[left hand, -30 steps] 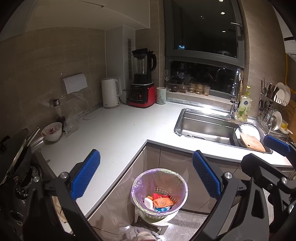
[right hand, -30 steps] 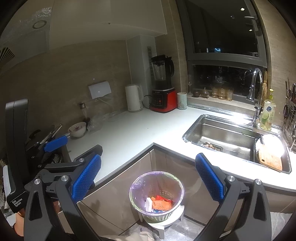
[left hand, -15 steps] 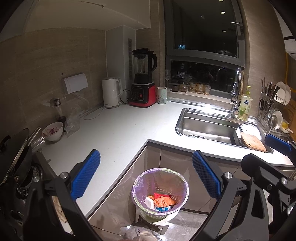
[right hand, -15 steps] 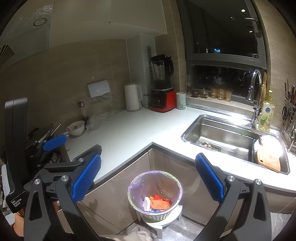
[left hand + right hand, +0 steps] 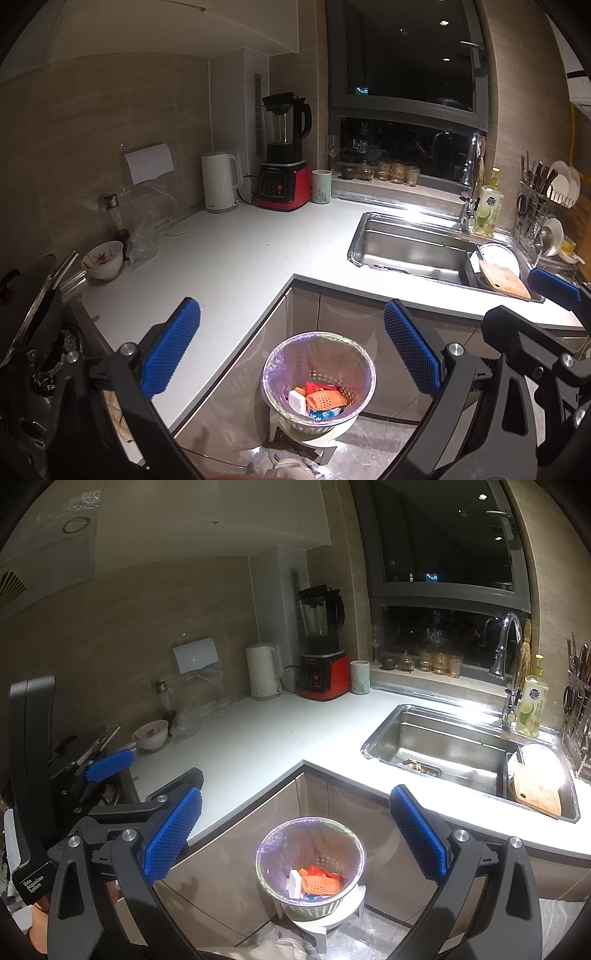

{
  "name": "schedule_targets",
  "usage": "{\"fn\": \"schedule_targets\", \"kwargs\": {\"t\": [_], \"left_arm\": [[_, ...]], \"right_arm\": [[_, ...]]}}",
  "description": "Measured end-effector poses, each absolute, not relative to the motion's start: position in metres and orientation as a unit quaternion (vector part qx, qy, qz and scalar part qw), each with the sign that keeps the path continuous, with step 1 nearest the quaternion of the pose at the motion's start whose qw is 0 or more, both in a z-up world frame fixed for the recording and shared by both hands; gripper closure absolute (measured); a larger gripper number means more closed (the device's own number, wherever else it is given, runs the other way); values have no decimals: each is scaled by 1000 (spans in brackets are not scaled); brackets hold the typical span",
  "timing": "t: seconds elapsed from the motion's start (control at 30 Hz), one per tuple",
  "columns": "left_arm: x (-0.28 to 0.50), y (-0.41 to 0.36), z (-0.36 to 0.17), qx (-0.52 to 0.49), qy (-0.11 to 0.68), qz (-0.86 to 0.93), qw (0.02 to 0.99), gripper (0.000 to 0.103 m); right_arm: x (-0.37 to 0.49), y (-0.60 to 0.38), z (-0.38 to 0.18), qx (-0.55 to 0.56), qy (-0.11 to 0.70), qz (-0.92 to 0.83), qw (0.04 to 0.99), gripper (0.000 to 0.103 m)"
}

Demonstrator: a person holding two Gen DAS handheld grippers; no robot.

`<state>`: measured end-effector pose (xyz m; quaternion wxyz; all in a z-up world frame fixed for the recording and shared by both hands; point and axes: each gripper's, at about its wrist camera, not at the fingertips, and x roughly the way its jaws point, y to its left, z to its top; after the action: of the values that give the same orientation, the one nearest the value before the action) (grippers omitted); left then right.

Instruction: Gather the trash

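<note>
A small round trash basket (image 5: pixel 364 363) lined with a pale purple bag stands on a white stool on the floor, in the inside corner of the white counter (image 5: pixel 236 258). It holds an orange net (image 5: pixel 327 398), a red wrapper and a white piece. It also shows in the right wrist view (image 5: pixel 352 843). My left gripper (image 5: pixel 291 347) is open and empty, high above the basket. My right gripper (image 5: pixel 295 827) is open and empty too, to the right of the left one. The left gripper's blue pad shows at the left in the right wrist view (image 5: pixel 109 763).
A steel sink (image 5: pixel 413 247) with a cutting board (image 5: pixel 504 278) lies at right. A red blender (image 5: pixel 284 155), white kettle (image 5: pixel 219 182), cup (image 5: pixel 321 186), bowl (image 5: pixel 103 258) and plastic bag (image 5: pixel 142 240) stand along the back wall. A dish rack (image 5: pixel 546 210) is far right. A crumpled white bag (image 5: pixel 280 945) lies on the floor.
Both views have shifted only slightly; the basket sits a touch more to the right in the left wrist view. Both grippers stay open and empty.
</note>
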<state>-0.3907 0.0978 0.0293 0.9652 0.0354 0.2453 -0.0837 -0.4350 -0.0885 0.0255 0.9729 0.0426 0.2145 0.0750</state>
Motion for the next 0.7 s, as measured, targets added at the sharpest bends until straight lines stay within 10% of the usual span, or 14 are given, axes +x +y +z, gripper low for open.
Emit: {"fn": "schedule_targets", "kwargs": {"t": [0.7], "left_arm": [[-391, 105, 29, 34, 239, -77, 967, 8]], "right_arm": [[-435, -87, 25, 42, 215, 74, 973, 2]]}}
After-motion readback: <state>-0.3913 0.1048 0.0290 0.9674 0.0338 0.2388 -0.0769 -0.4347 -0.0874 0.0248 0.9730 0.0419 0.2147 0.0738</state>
